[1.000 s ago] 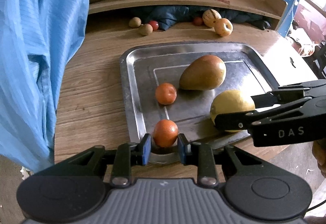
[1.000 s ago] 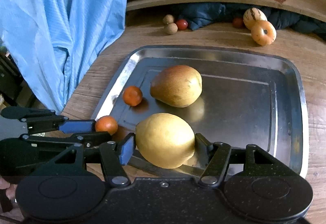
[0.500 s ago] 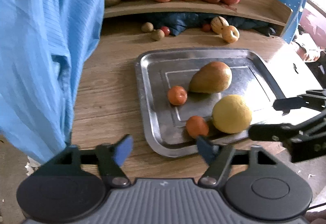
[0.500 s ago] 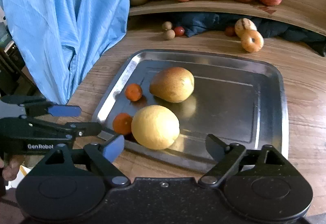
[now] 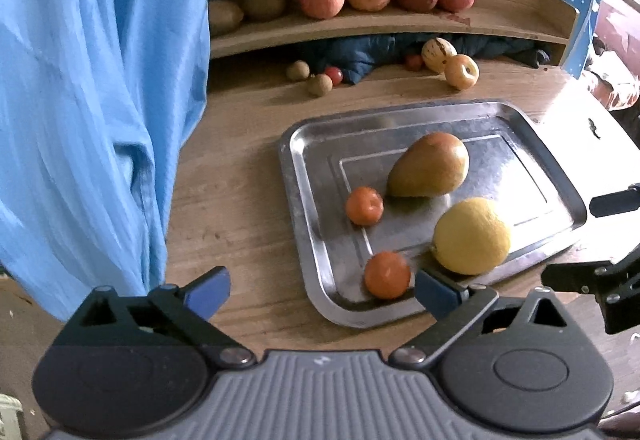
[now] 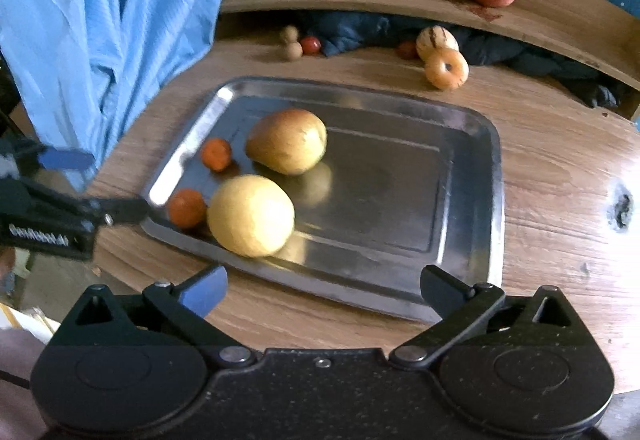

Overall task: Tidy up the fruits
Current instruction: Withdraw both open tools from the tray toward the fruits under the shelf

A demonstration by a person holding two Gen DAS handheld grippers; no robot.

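Observation:
A metal tray (image 5: 304,200) (image 6: 472,168) lies on the wooden table. In it are a brown-green pear (image 5: 430,165) (image 6: 286,141), a yellow lemon (image 5: 472,236) (image 6: 250,216) and two small oranges, one near the tray's front corner (image 5: 387,275) (image 6: 187,208) and one behind it (image 5: 364,205) (image 6: 216,154). My left gripper (image 5: 322,290) is open and empty, held back from the tray's near edge. My right gripper (image 6: 323,286) is open and empty, also back from the tray. Each gripper shows at the edge of the other's view.
A blue cloth (image 5: 92,100) hangs at the left. A wooden shelf (image 5: 380,26) at the back holds apples, bananas and potatoes. Small fruits (image 5: 462,71) and a dark cloth (image 5: 372,52) lie under it on the table (image 5: 224,208).
My left gripper let go of the front orange and my right gripper let go of the lemon. Both opened wide and drew back from the tray.

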